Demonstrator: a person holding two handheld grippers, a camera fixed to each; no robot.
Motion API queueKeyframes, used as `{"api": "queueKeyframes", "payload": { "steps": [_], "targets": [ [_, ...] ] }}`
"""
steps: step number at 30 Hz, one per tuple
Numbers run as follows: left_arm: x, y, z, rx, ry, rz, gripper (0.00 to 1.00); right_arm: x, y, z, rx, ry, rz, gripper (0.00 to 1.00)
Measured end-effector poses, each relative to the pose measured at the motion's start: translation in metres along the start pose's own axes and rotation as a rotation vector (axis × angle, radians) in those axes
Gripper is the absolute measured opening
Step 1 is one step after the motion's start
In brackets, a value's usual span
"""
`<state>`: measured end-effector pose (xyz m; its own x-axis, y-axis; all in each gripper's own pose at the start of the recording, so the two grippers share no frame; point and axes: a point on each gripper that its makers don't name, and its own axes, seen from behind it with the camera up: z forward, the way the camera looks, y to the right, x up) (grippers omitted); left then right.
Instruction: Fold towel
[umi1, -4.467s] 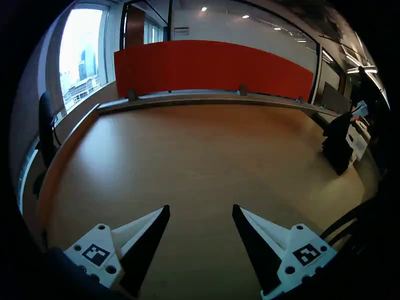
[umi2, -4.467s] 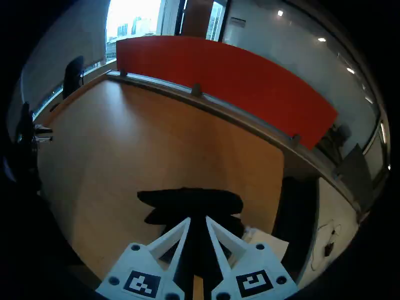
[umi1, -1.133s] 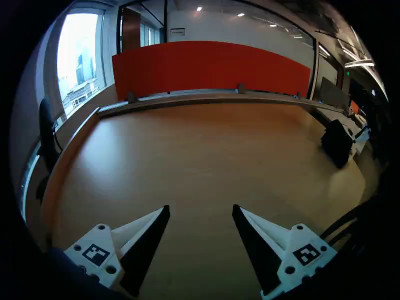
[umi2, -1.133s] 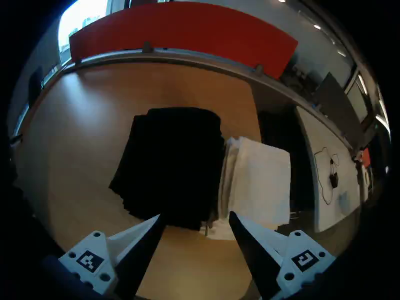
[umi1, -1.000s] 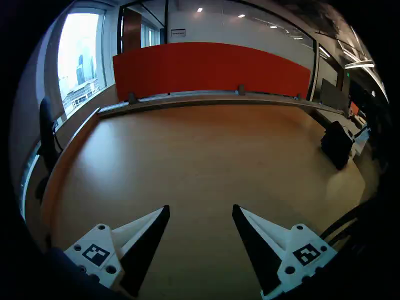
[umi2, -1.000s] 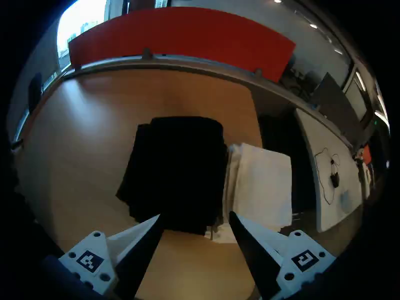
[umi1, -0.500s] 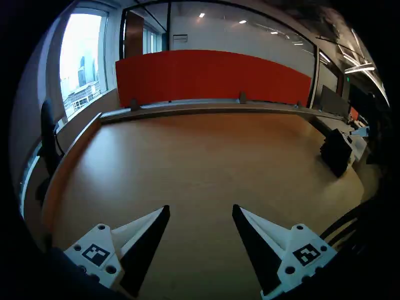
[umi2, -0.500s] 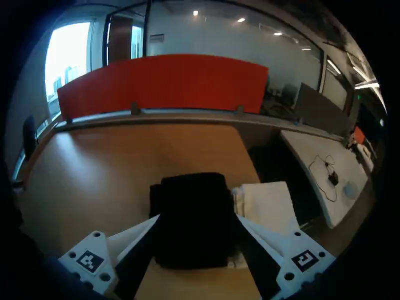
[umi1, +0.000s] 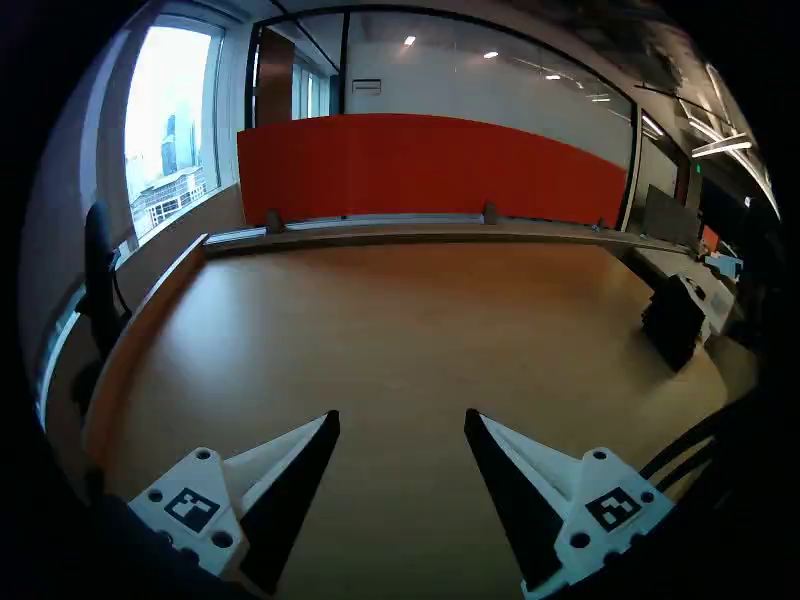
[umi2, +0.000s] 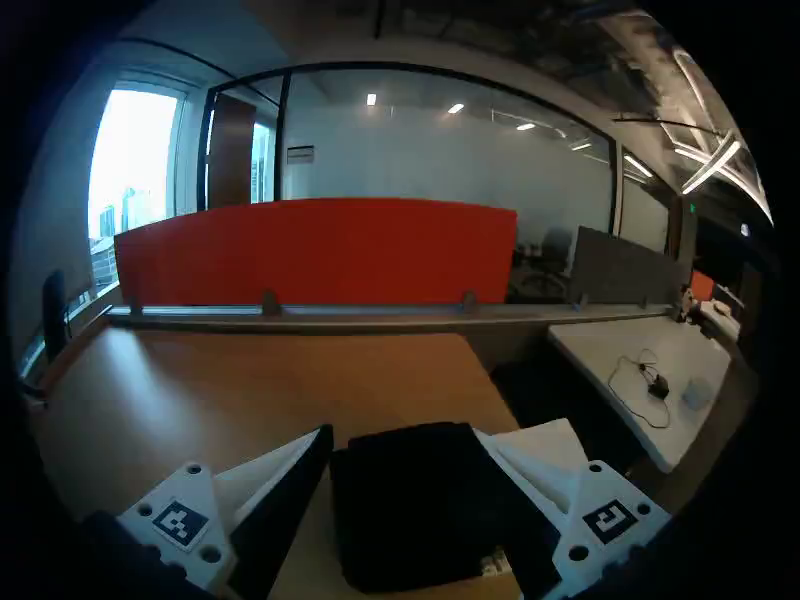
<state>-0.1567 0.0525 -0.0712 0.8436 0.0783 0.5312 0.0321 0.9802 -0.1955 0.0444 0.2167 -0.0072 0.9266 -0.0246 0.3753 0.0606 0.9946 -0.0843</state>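
Hovering low with fingers spread wide, right gripper (umi2: 400, 433) flanks the black towel (umi2: 415, 510); nothing clamped. Left gripper (umi1: 400, 414), also spread, holds nothing over the table (umi1: 400, 300). Black towel lies folded near the table's right edge, white towel (umi2: 540, 440) just beside it. Risk: closing here may pinch several layers at once, or snag the white towel. Long axis appears to run along the fingers, toward the red divider (umi2: 320, 250).

— What can't you make out?
— The near edge of the black towel (umi2: 415, 500) runs off the bottom. The white towel (umi2: 535, 440) right of it is mostly covered.
— Far right?
— Small things (umi2: 655, 388) on the desk (umi2: 610, 365); I can't name them.
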Motion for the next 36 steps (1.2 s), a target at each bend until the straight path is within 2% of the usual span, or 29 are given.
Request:
{"api": "queueKeyframes", "payload": {
  "steps": [11, 17, 21, 30, 36],
  "targets": [
    [0.061, -0.019, -0.002, 0.054, 0.165, -0.044, 0.93, 0.037, -0.022, -0.012, -0.02, 0.144, -0.028, 0.96],
    [0.101, -0.024, -0.008, 0.078, 0.268, -0.028, 0.93, 0.045, -0.038, -0.014, 0.001, 0.172, -0.011, 0.96],
    [0.122, -0.03, -0.01, 0.095, 0.32, -0.04, 0.93, 0.048, -0.05, -0.014, 0.017, 0.182, -0.004, 0.97],
    [0.158, -0.044, -0.007, 0.125, 0.401, -0.083, 0.93, 0.065, -0.098, -0.013, 0.077, 0.222, 0.002, 0.97],
    [0.179, -0.045, -0.005, 0.123, 0.446, -0.099, 0.93, 0.079, -0.139, -0.013, 0.135, 0.245, 0.015, 0.97]
  ]
}}
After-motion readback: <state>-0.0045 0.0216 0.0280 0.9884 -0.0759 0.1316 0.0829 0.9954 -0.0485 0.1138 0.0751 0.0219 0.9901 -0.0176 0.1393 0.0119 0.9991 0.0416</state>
